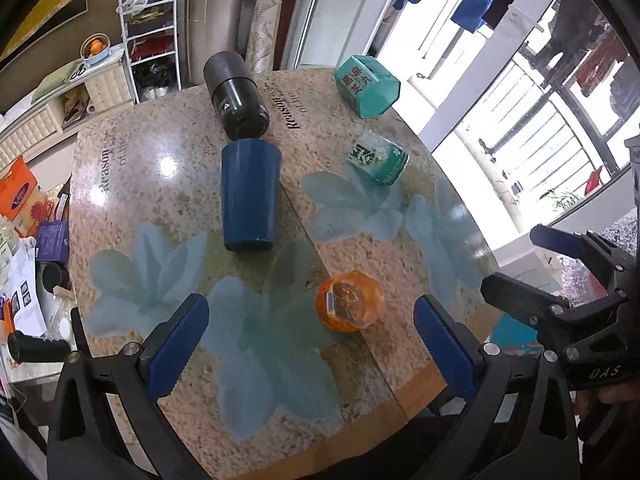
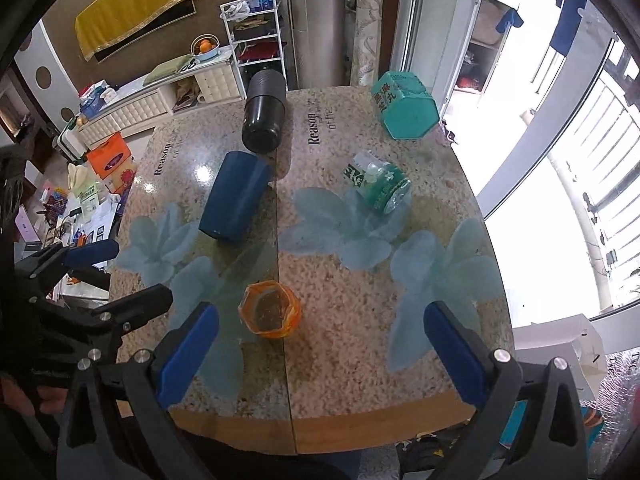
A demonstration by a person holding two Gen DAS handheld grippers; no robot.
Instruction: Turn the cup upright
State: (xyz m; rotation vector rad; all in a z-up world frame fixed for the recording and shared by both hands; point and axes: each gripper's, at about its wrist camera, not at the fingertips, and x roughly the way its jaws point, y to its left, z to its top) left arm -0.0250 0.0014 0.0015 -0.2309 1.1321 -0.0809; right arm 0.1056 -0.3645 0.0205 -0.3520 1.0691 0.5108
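Observation:
A dark blue cup (image 1: pixel 249 196) stands upside down on the round stone-pattern table (image 1: pixel 120 184), its wider rim on the surface; it also shows in the right wrist view (image 2: pixel 235 197). My left gripper (image 1: pixel 312 344) is open and empty above the table's near edge, well short of the cup. My right gripper (image 2: pixel 320 352) is open and empty, also over the near edge. Each gripper shows at the side of the other's view: the right one (image 1: pixel 568 276) and the left one (image 2: pixel 104 276).
A black cylindrical jar (image 1: pixel 236 96) stands just behind the cup. A teal hexagonal box (image 1: pixel 366 84) and a green-and-white can (image 1: pixel 380 158) sit to the right. An orange glass cup (image 1: pixel 350 300) stands upright near the front. Cluttered floor and shelves lie to the left.

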